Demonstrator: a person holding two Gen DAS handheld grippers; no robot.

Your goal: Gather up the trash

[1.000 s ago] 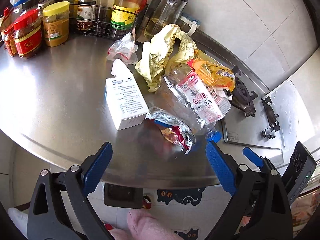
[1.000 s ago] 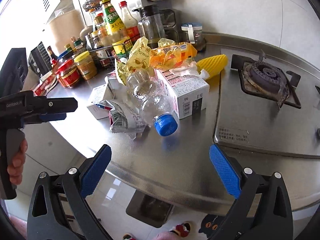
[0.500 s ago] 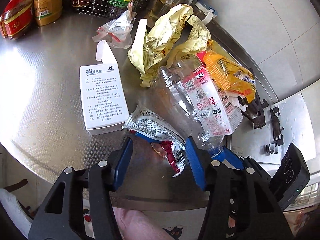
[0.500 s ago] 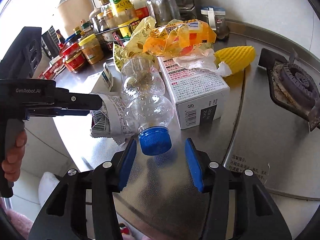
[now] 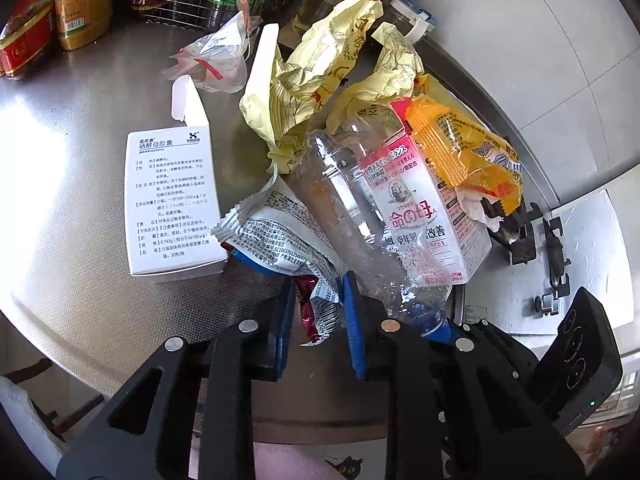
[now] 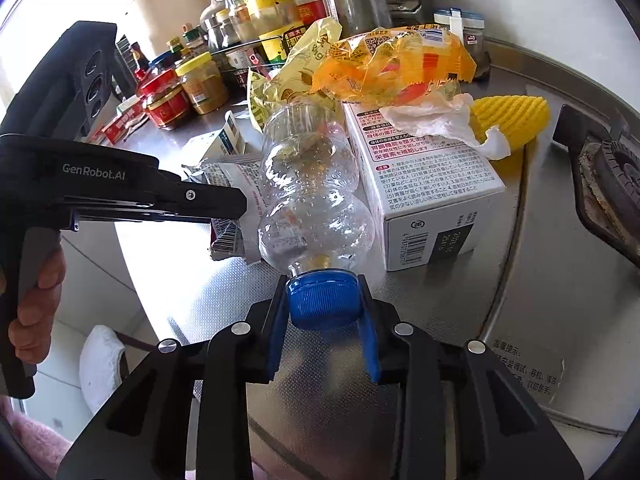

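Both tongs have come down from above the table edge onto the pile, and their jaws have just been closing. Nearest us, the right tongs (image 6: 324, 312) now pinch the blue cap (image 6: 323, 298) of the clear bottle (image 6: 316, 196), pads touching it on either side. The left tongs (image 5: 318, 312) are nearly shut on the crumpled end of the snack wrapper (image 5: 280, 236), which lies against the bottle's side; whether the pads truly bite the foil or only bracket it we cannot tell for sure, since the folds hide the contact.

Just beyond lie the white medicine box (image 5: 172, 200) and the pink carton (image 5: 424, 216), with the orange packet (image 5: 460, 152) and yellow bag (image 5: 320, 80) heaped behind them on the steel table (image 5: 72, 128).

To lift cleanly, we judge it best to raise the wrapper first and slowly, as it is tucked partly under the bottle. The cap is round and slick, so we should lift straight up without twisting.
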